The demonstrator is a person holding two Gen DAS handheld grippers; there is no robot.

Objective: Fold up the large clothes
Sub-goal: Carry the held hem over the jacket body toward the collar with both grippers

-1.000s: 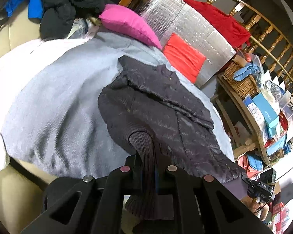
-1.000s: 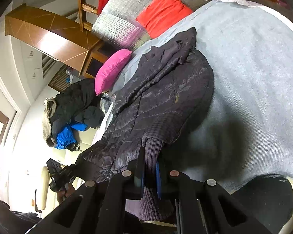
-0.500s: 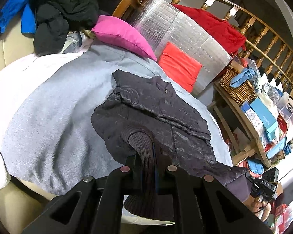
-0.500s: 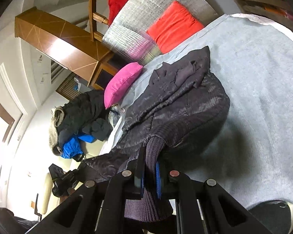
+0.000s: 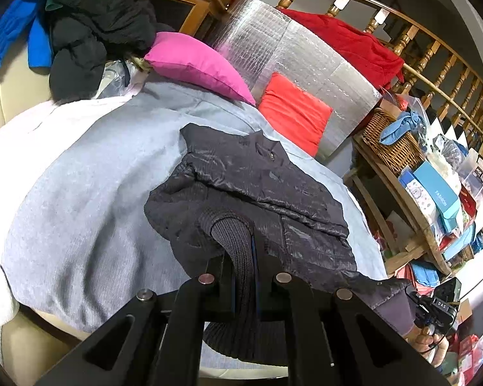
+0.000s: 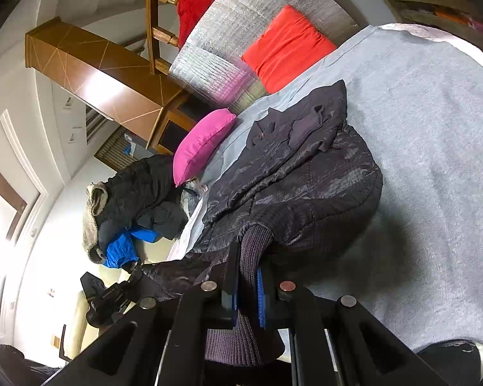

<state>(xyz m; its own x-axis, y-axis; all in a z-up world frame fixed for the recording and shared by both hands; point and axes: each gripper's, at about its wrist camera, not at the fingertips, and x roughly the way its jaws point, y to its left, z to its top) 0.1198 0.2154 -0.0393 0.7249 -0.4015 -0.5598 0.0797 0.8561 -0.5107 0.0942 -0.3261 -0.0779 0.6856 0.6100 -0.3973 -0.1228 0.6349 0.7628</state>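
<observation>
I am keeping the left gripper (image 5: pixel 244 254) and right gripper (image 6: pixel 249 273) clamped level on the ribbed hem of the dark quilted jacket (image 5: pixel 257 186), which is lying on the grey blanket (image 5: pixel 80 167), carrying the fold evenly toward its collar.

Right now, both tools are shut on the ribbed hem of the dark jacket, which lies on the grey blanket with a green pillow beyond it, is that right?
Not quite: the pillow is pink, not green, as the left wrist view shows. The rest stands: the left tool and the right tool are each shut on the jacket hem, over the grey blanket.
</observation>
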